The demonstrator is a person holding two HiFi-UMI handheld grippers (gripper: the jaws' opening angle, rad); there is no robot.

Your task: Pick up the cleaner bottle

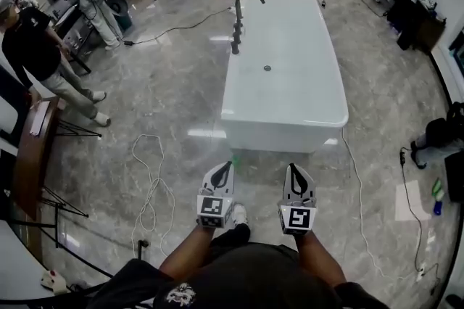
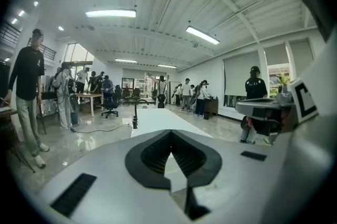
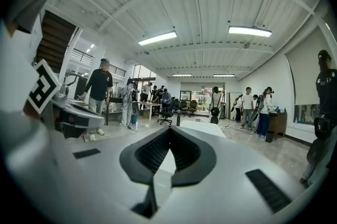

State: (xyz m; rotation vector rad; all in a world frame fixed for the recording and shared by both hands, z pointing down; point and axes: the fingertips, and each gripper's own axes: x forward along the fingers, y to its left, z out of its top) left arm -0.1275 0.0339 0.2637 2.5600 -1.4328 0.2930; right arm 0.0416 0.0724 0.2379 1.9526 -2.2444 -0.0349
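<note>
Both grippers are held side by side at waist height, pointing level at a white bathtub (image 1: pixel 284 75). My left gripper (image 1: pixel 225 167) has its jaws together at the tip, with nothing between them, as the left gripper view (image 2: pixel 171 133) also shows. My right gripper (image 1: pixel 293 170) is likewise shut and empty, which the right gripper view (image 3: pixel 169 130) confirms. A small green bottle (image 1: pixel 436 188) and a blue one (image 1: pixel 437 208) stand on the floor at the far right, well away from both grippers. Whether either is the cleaner bottle I cannot tell.
A dark faucet (image 1: pixel 238 21) rises at the tub's left side. White cables (image 1: pixel 148 184) loop over the glossy floor left and right of me. Several people stand around the room; one (image 1: pixel 36 54) is near a wooden desk (image 1: pixel 32 148) at the left.
</note>
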